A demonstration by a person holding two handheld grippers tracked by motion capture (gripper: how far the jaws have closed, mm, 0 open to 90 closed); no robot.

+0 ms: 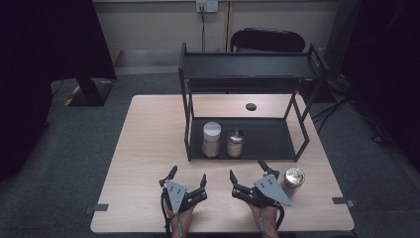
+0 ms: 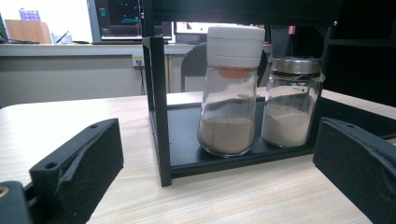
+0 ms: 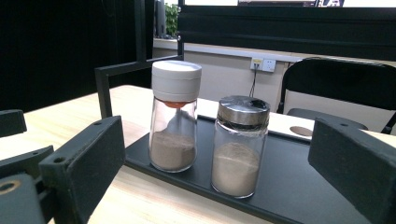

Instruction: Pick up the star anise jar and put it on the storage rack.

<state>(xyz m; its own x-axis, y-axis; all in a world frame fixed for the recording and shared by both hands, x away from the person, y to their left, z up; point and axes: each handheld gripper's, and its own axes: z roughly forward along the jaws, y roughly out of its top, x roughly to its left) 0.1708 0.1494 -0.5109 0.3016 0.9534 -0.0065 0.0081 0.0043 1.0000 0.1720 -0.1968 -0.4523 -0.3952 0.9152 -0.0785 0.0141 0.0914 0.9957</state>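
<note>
Our left tool (image 1: pixel 187 181) rests low and left of centre in the high view with its jaws spread wide and nothing between them. Our right tool (image 1: pixel 247 173) sits just beside it, low and right of centre, its jaws likewise apart and holding nothing. Both lie on the pale wooden desk (image 1: pixel 148 144) and point toward the upper part of the frame.

Just beyond our right tool, at the lower right of the high view, stands a short round jar with a shiny metal lid (image 1: pixel 294 177). It is upright on the desk, outside the rack and near the right jaw.

Ahead of both tools, in the middle of the frame, stands a black metal two-tier rack (image 1: pixel 247 67). On its lower tray, toward the left, two containers stand side by side. The left one is a tall clear glass shaker with a white cap (image 1: pixel 211 139) (image 2: pixel 229 88) (image 3: pixel 174 115); its long axis is vertical, cap up, with brownish powder settled at the bottom. Just beside it is a shorter clear glass jar with a perforated metal lid (image 1: pixel 235 143) (image 2: pixel 291 100) (image 3: pixel 239 145), also upright, holding pale powder.

Farther back, a small dark round hole (image 1: pixel 251 106) marks the desk under the upper shelf.
</note>
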